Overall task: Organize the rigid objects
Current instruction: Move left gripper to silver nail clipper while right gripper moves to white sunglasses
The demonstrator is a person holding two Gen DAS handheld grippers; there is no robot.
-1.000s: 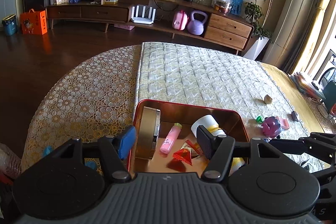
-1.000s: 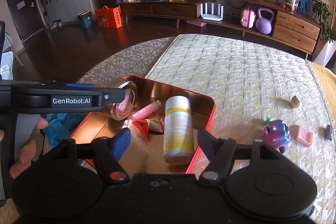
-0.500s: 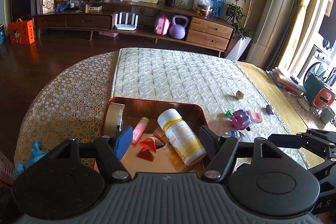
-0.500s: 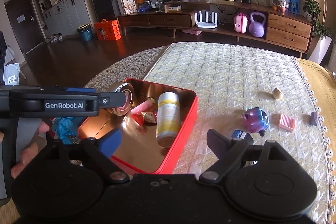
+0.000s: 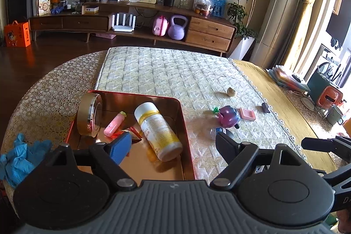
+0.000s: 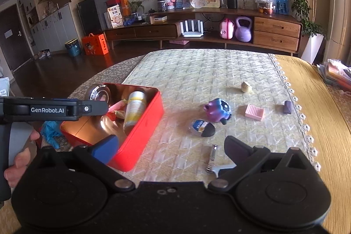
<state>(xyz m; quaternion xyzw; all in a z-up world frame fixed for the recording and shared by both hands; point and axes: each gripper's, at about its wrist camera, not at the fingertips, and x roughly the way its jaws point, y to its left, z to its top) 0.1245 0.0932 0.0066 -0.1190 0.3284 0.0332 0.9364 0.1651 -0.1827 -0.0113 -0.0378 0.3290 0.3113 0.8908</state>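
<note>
A red tin box [image 6: 144,137] [image 5: 187,146] lies on the quilted table. It holds a white and yellow bottle [image 5: 158,128] [image 6: 133,111], a gold round tin [image 5: 88,116], a pink tube [image 5: 114,124] and red wrappers. Loose on the cloth lie a purple toy [image 6: 217,110] [image 5: 228,116], a pink block [image 6: 254,112], a small blue-labelled pouch [image 6: 201,127], a nail clipper [image 6: 211,159], a dark purple piece [image 6: 287,107] and a pale pebble [image 6: 246,87]. My left gripper [image 5: 173,146] is open and empty over the box's near right corner. My right gripper [image 6: 171,148] is open and empty, just right of the box.
A blue glove [image 5: 19,157] lies left of the box. The table's yellow wooden edge [image 6: 318,113] runs along the right. A stack of papers [image 5: 287,78] and a mug [image 5: 334,114] sit at far right. A TV cabinet [image 6: 197,30] stands behind.
Both grippers have drawn back and shifted right, away from the box. Both have opened wider. The bottle stays lying in the box. More loose items came into view.
</note>
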